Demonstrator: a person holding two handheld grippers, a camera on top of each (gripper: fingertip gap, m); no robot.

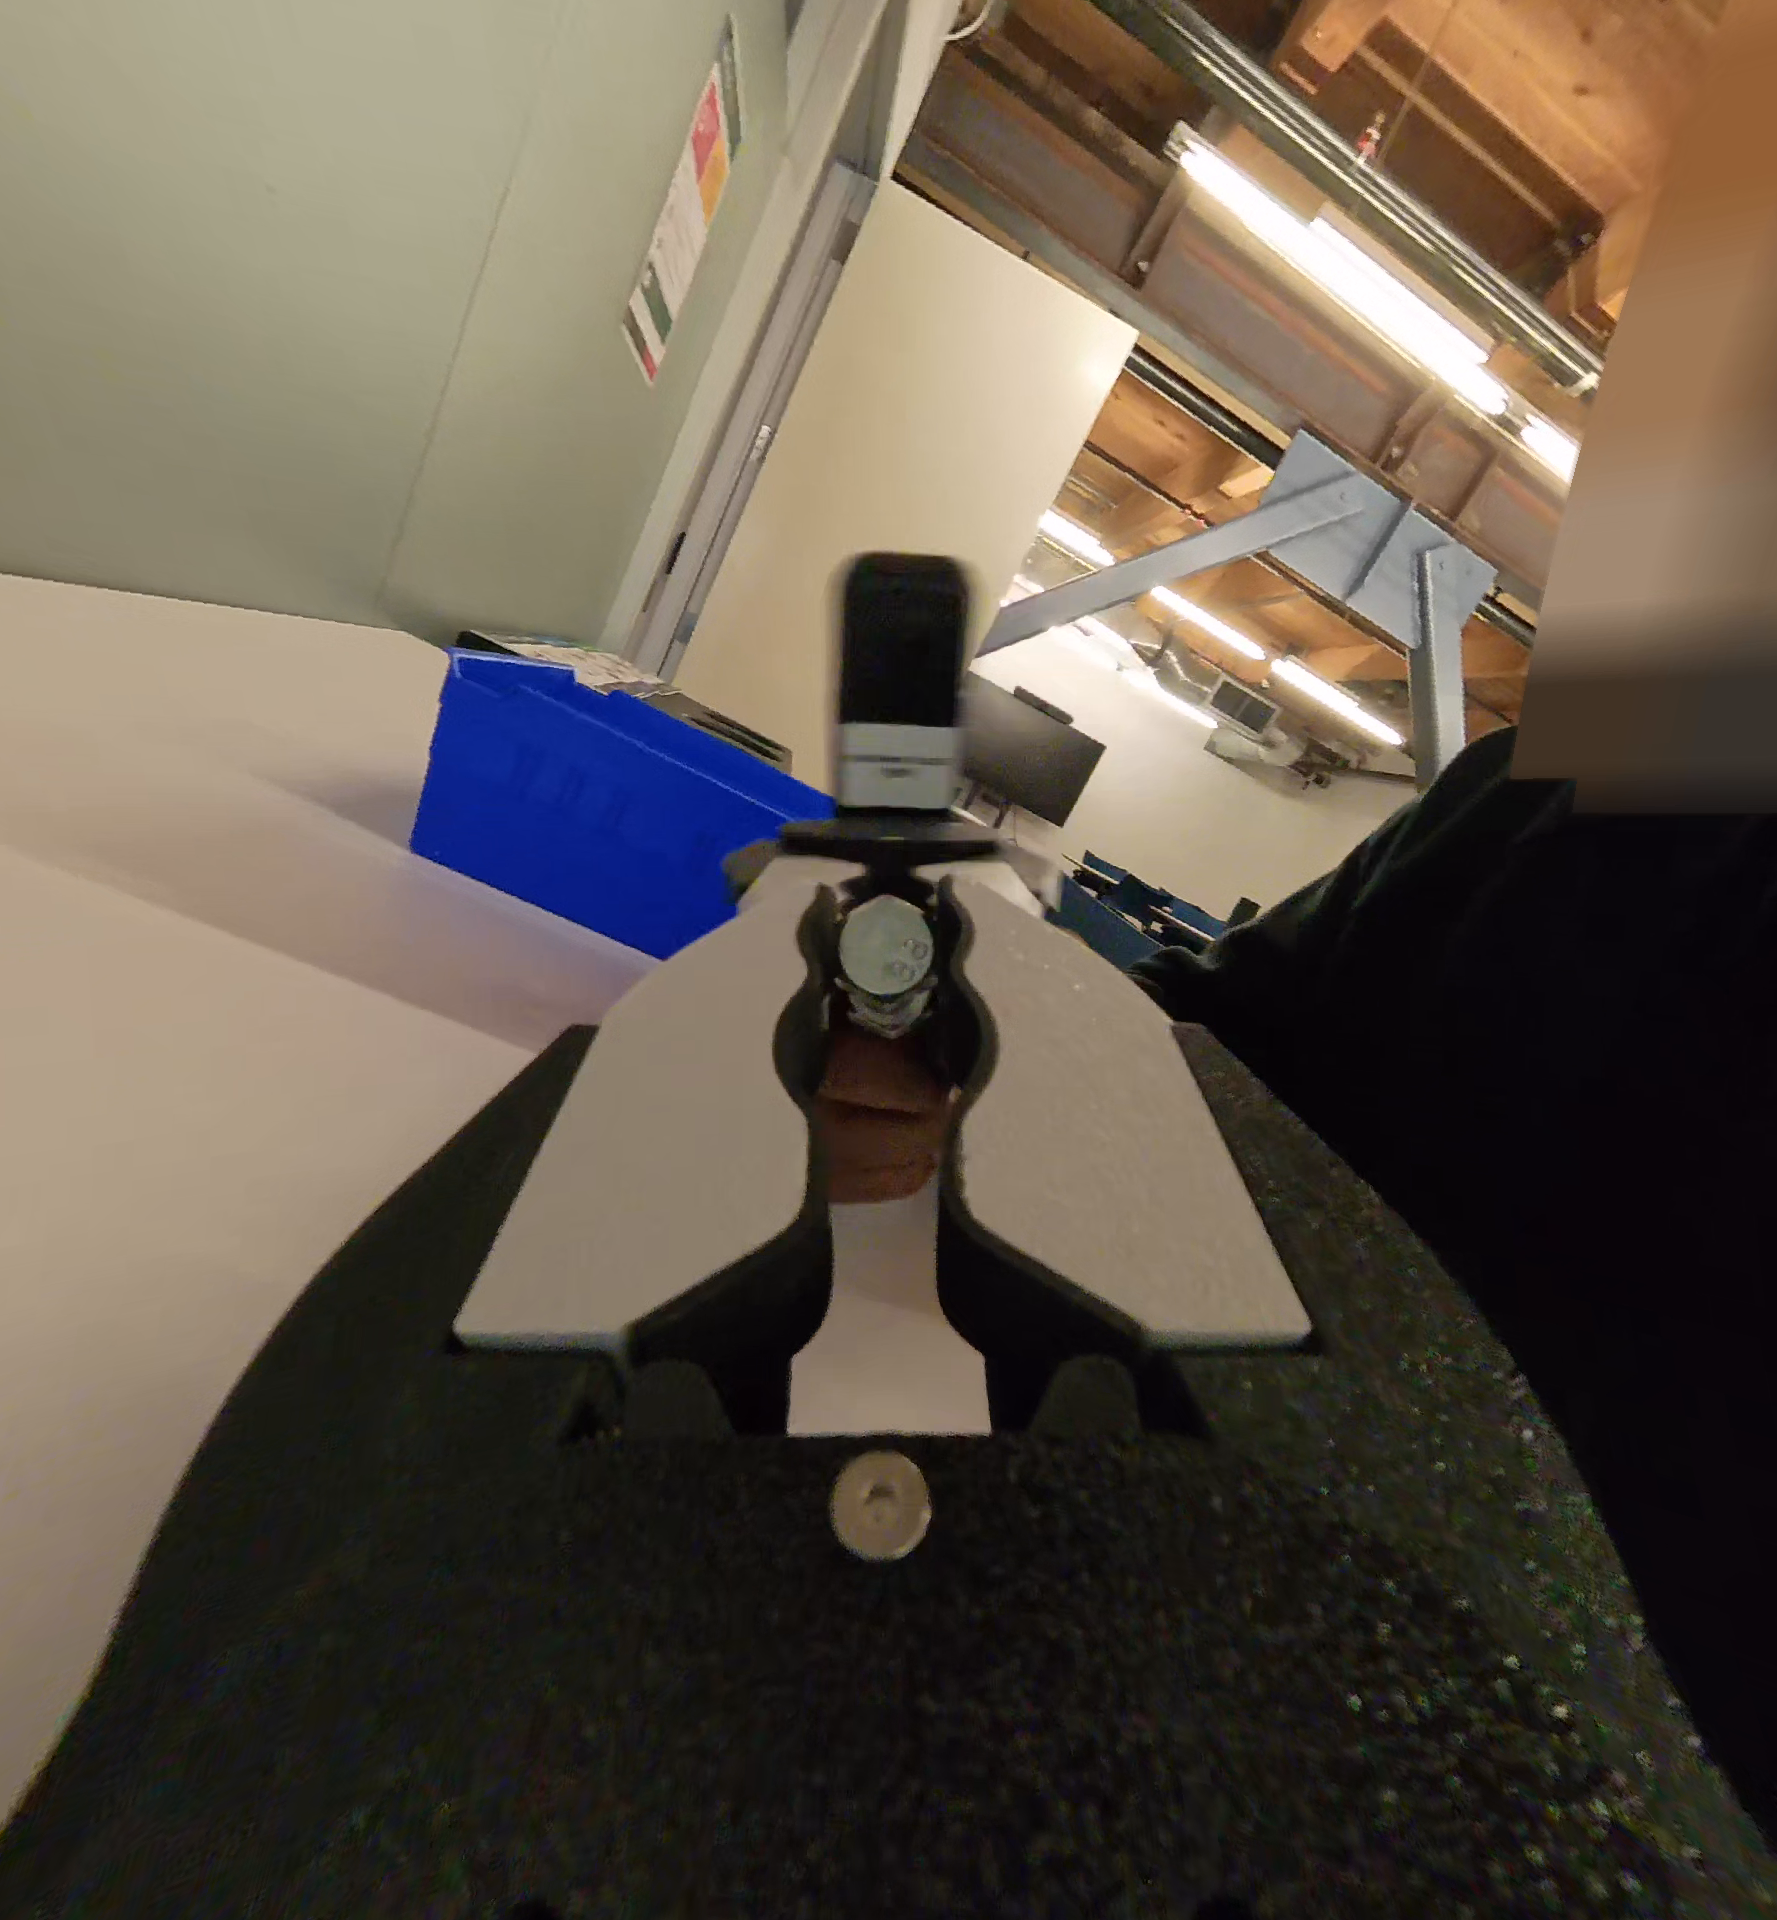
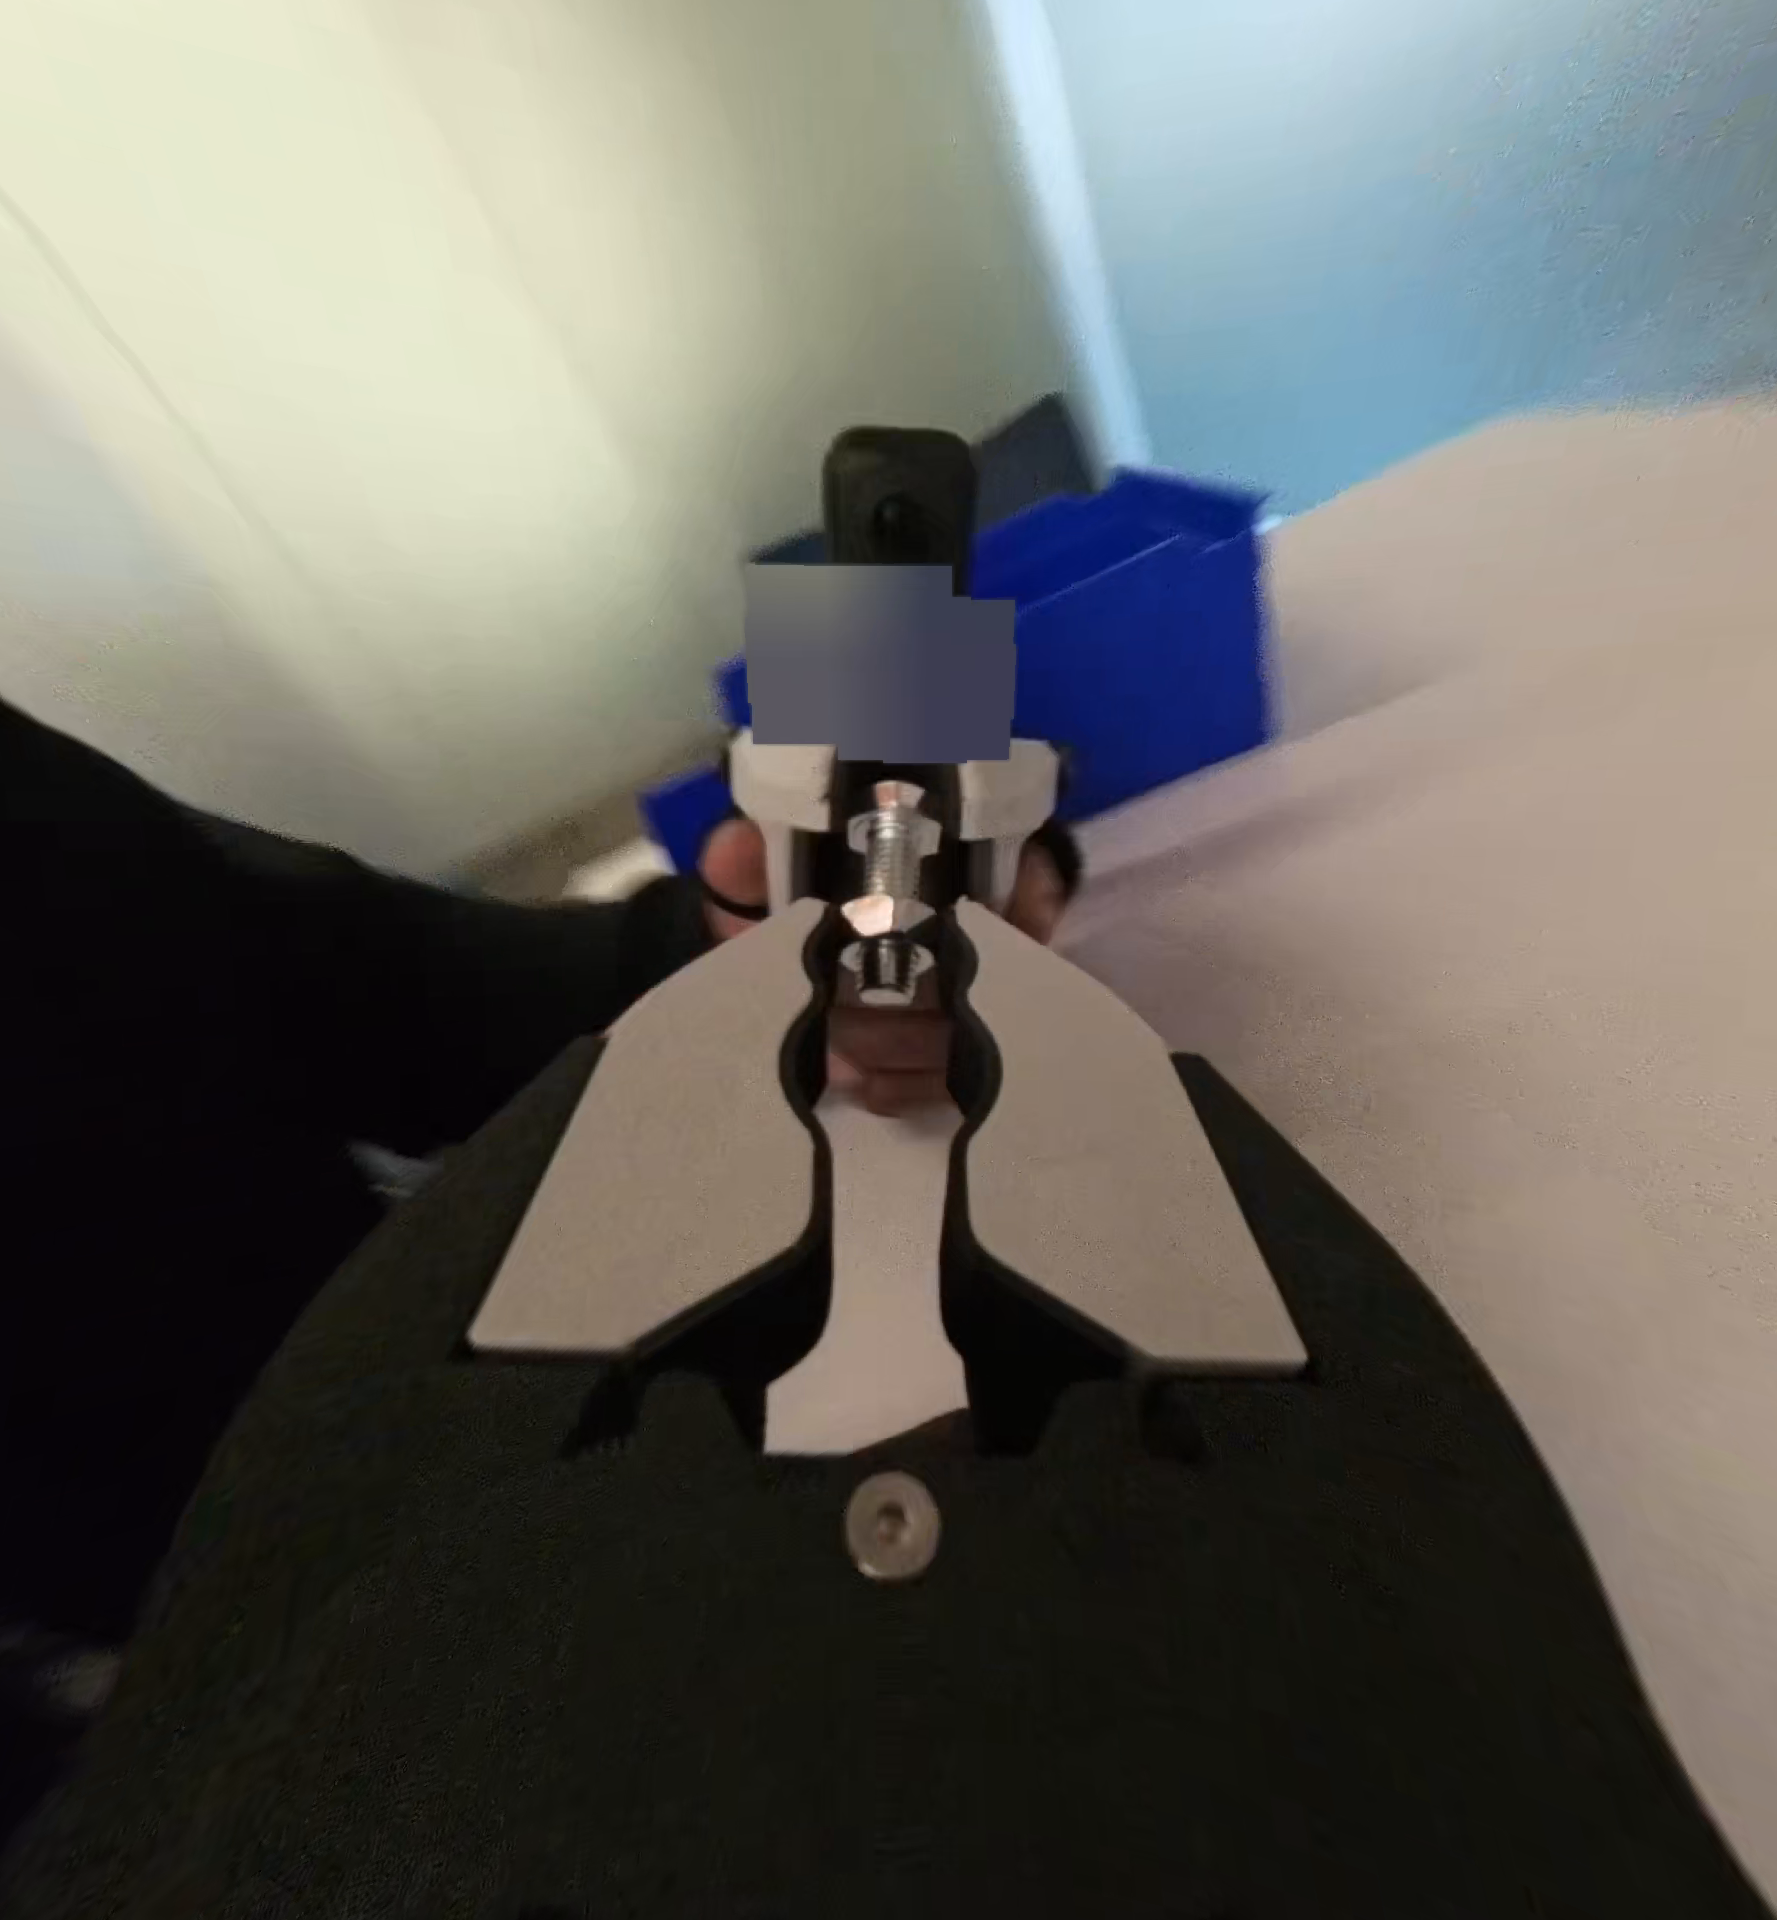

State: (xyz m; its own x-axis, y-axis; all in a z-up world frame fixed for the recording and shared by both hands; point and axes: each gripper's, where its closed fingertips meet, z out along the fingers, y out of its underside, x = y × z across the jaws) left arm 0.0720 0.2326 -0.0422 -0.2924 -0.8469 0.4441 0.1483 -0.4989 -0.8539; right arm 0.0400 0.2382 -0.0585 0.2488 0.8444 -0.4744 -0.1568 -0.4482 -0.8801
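The left gripper [image 1: 885,961] is clamped on the round grey head of a silver threaded metal bolt [image 1: 885,948], its black-lined fingers [image 1: 811,966] pressing the head from both sides. The right gripper [image 2: 886,940] is clamped on a silver hex nut [image 2: 886,918] at the near end of the same bolt's thread, with a second hex nut [image 2: 886,829] farther along the shaft. The two grippers face each other, fingertip to fingertip, with the bolt bridging them above the pale worktop [image 1: 188,1091]. Beyond the bolt in the left wrist view the other gripper's black camera block [image 1: 899,665] stands upright, blurred. A blue plastic bin [image 1: 593,800] sits on the worktop behind the bolt and to its left. A person's black sleeve [image 1: 1486,1039] lies to the right of the bolt there, and a hand [image 2: 733,868] wraps the far gripper just behind the bolt in the right wrist view.
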